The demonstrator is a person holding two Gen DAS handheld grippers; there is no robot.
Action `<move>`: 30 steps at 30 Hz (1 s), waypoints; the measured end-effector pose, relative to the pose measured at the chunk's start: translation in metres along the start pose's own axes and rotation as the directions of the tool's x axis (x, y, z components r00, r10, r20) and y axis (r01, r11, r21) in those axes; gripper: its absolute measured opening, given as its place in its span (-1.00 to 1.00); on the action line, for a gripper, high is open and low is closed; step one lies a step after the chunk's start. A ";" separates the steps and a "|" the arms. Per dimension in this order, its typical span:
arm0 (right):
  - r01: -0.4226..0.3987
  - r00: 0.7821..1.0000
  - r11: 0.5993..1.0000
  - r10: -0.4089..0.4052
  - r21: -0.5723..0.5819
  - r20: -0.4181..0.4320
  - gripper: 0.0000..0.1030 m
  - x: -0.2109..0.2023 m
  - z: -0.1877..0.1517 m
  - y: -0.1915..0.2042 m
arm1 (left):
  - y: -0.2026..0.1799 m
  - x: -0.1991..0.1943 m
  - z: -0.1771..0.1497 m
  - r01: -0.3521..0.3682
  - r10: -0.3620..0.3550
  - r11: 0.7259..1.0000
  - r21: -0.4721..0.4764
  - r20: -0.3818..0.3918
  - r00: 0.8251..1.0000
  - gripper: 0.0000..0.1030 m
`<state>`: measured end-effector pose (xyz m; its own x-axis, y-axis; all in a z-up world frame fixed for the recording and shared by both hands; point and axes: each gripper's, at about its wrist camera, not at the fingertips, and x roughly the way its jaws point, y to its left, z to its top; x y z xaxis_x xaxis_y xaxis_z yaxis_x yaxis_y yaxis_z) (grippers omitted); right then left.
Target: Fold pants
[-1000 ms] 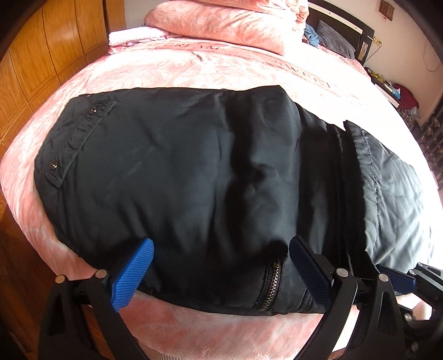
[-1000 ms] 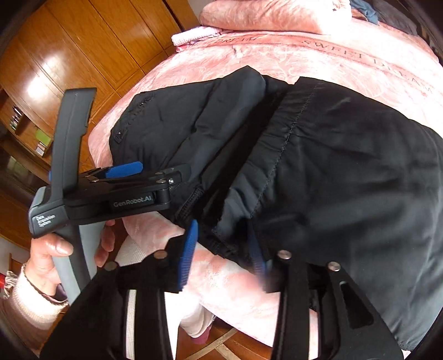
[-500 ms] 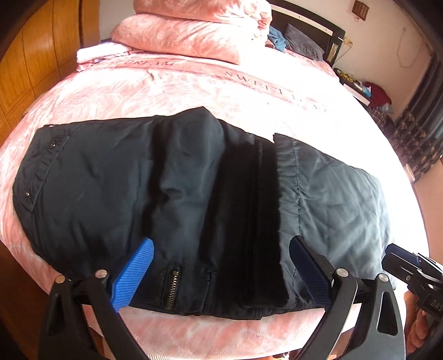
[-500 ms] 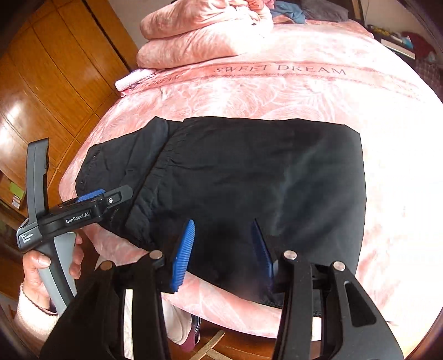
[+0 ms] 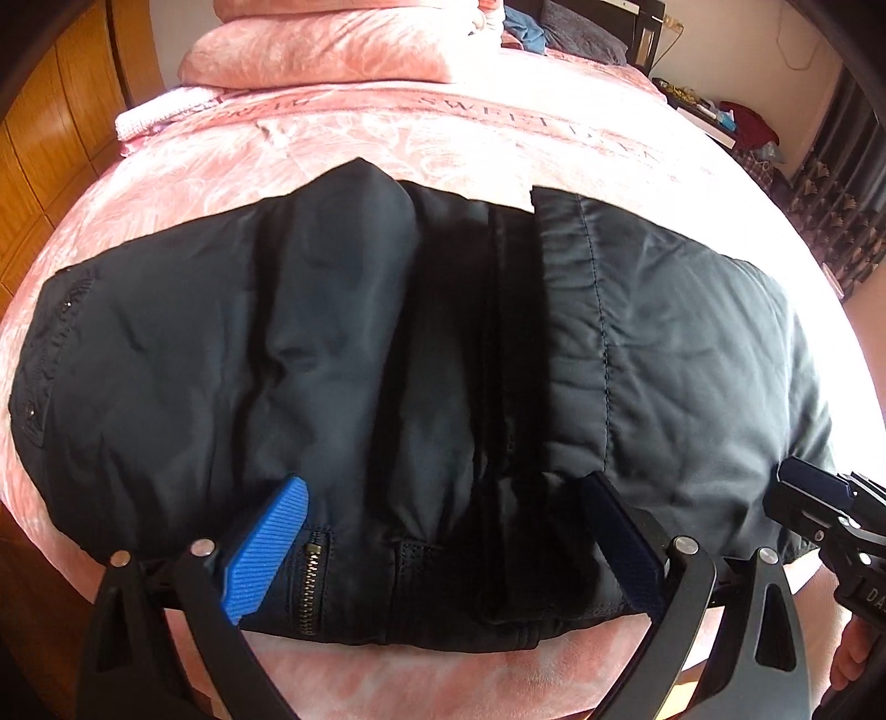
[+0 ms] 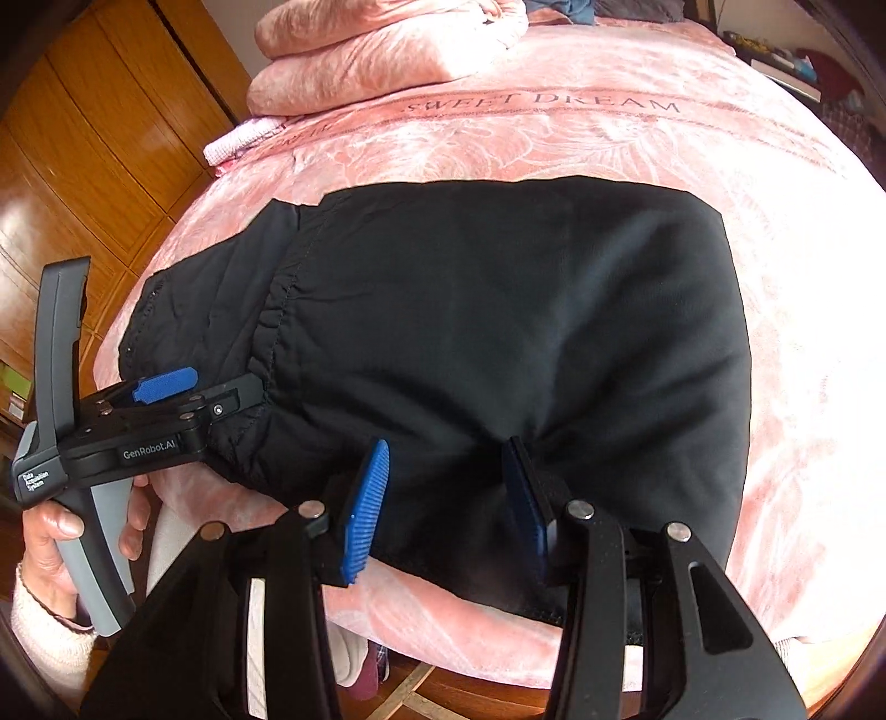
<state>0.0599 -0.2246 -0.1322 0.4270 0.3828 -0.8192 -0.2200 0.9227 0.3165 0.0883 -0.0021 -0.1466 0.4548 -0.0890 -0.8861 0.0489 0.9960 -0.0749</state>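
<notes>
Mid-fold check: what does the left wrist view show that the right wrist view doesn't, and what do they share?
Only the left wrist view shows the brass zipper at the pants' near edge, between the open left gripper fingers, and the snap buttons on the far-left flap.

Only the right wrist view shows the whole left tool with the hand holding it, the wooden wardrobe clearly, and the pants' straight right edge.

Both show the black pants folded on the pink bedspread, the stacked pink quilts, and an open right gripper.

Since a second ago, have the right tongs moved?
Yes. The right tongs have drawn back from the pants, away from the SWEET DREAM lettering, which now shows whole beyond them.
</notes>
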 end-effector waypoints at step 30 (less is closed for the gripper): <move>-0.159 0.983 0.980 0.147 -0.122 -0.106 -0.08 0.055 0.025 0.089 | 0.269 -0.005 -0.066 0.244 -0.293 0.690 -0.681 0.046 0.955 0.31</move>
<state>0.0859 -0.1208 -0.1369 0.2949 0.5072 -0.8098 -0.3910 0.8373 0.3820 0.0410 0.2666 -0.1926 0.4607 -0.3769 -0.8036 -0.4613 0.6718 -0.5796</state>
